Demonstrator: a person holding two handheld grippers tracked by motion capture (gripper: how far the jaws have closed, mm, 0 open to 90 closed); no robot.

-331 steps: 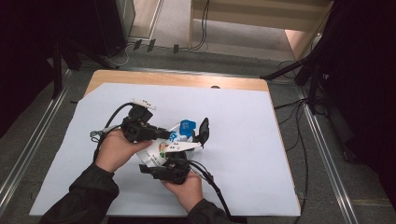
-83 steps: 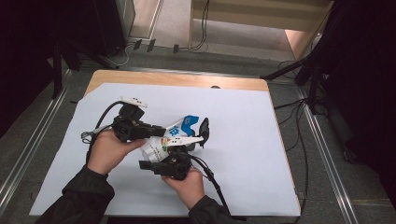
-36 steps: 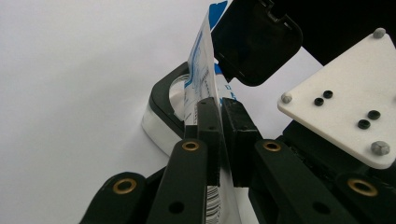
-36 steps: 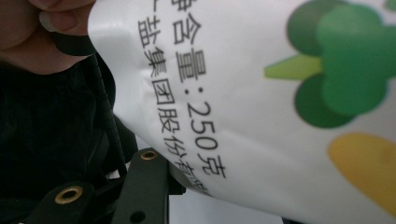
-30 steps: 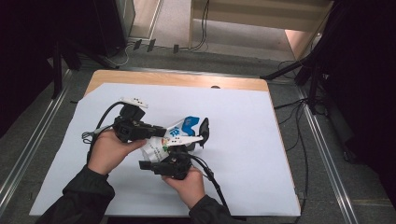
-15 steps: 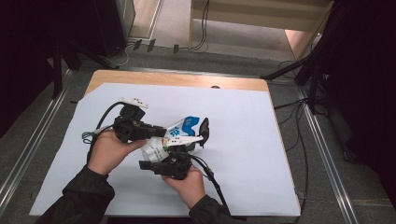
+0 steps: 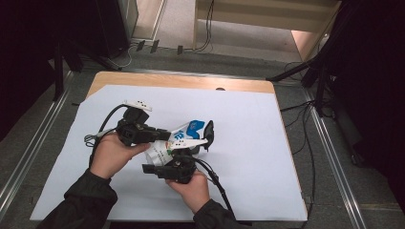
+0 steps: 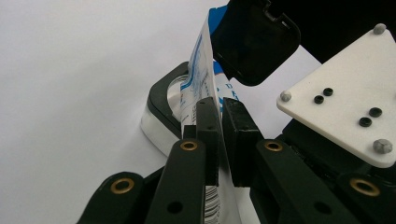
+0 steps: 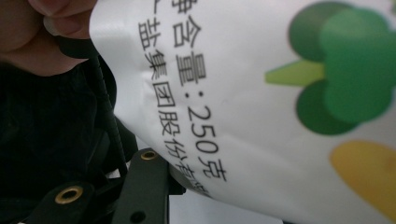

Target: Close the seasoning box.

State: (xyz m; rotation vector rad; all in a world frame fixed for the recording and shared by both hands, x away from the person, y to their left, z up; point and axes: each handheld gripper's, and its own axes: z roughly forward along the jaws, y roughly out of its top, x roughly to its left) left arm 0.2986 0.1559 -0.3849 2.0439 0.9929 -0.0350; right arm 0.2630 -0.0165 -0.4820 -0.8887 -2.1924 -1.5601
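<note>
In the high view, a white pouch (image 7: 180, 143) with a blue top is held above the white sheet (image 7: 248, 157) covering the table (image 7: 191, 82), between the two grippers. The left gripper (image 7: 162, 135) comes in from the left and meets the pouch's left edge. The right gripper (image 7: 203, 143) comes from below, its body in the hand under the pouch; one black jaw stands up at the pouch's right side.

In the left gripper view, the left gripper (image 8: 219, 140) has its jaws nearly together, pinching a thin edge of the pouch (image 8: 198, 88), which rises upright between the pads. Behind the pouch sits the right gripper (image 8: 254, 42), with its white plate (image 8: 345, 116) to the right.

In the right gripper view, the pouch (image 9: 261, 107) lies right against the camera, printed with black characters and green and yellow shapes. One black jaw rises at the lower left, against the pouch's lower edge. The right gripper stands partly open with the pouch between its jaws; a firm grip cannot be told. A hand (image 9: 42, 32) shows at the upper left.
</note>
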